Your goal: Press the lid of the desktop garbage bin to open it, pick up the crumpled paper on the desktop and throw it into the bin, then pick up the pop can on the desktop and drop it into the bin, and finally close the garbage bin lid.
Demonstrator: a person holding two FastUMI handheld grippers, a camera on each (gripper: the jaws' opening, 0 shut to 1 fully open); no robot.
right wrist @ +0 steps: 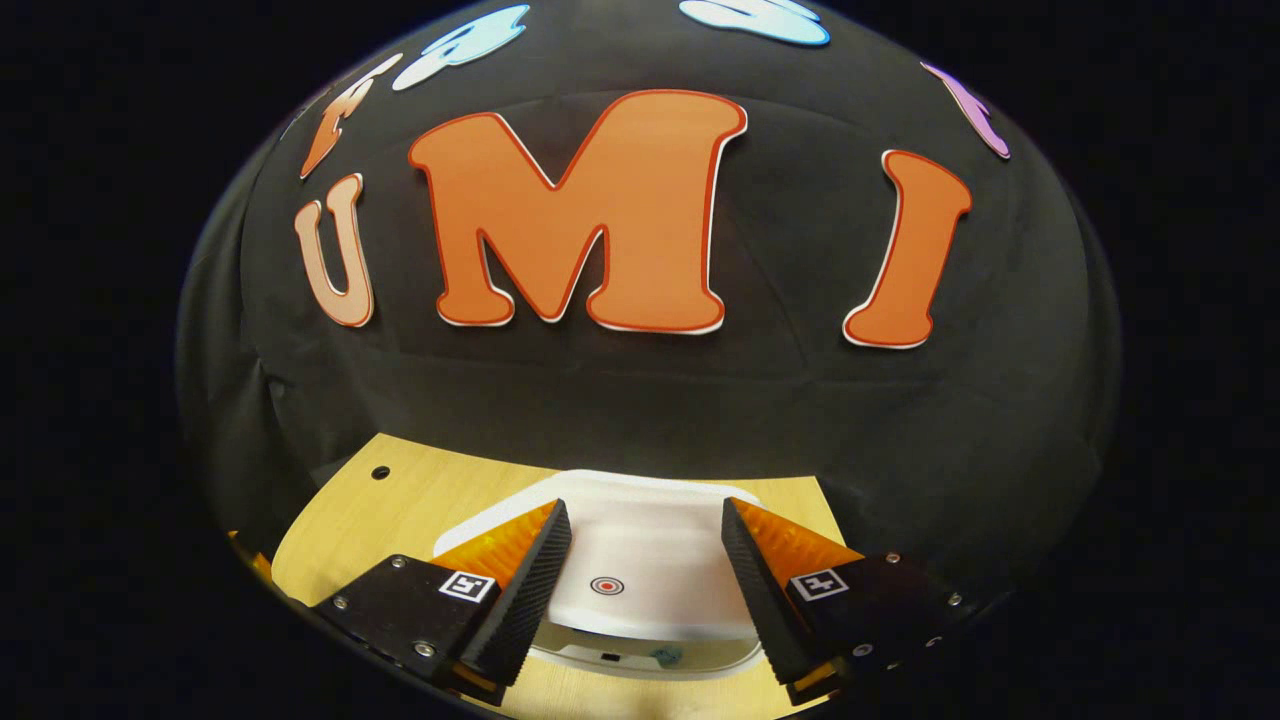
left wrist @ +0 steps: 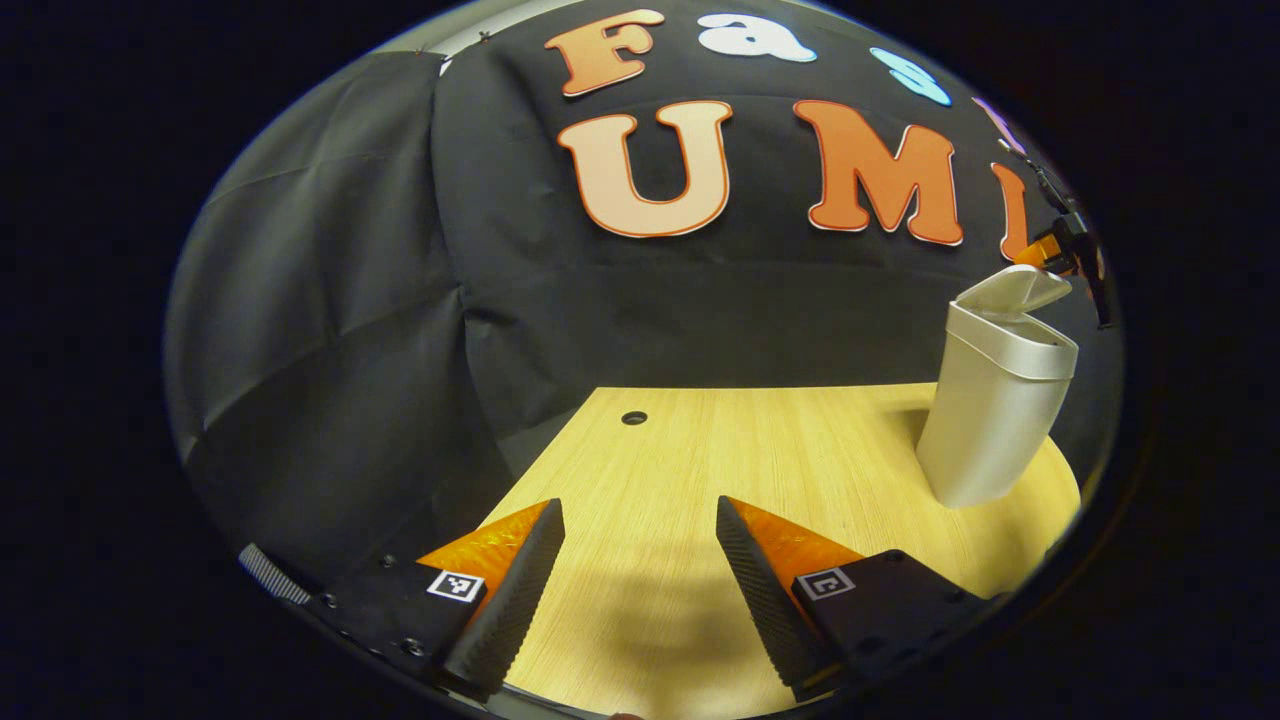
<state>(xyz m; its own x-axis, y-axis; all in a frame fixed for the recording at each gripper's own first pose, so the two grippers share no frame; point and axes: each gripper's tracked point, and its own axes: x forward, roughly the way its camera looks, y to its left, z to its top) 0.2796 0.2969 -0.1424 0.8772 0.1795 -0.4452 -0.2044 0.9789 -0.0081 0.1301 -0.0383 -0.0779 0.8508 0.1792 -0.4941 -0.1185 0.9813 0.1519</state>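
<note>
The white desktop bin [left wrist: 995, 400] stands on the right side of the wooden table [left wrist: 700, 460]. Its lid [left wrist: 1010, 290] is tilted, with one edge raised. My left gripper [left wrist: 640, 520] hovers open over bare table, well left of the bin, with nothing between its fingers. The right gripper [left wrist: 1068, 250] shows small just above and behind the bin's top. In the right gripper view the lid [right wrist: 640, 560], marked with a red dot [right wrist: 607, 585], lies right below my right gripper [right wrist: 645, 510], which is open with a finger on each side of it. A small bluish thing [right wrist: 665, 655] shows in the gap at the lid's near edge.
A round cable hole [left wrist: 634, 418] sits in the table near its far left edge. Black cloth walls close the booth behind and to the left. The table's far edge runs just behind the bin.
</note>
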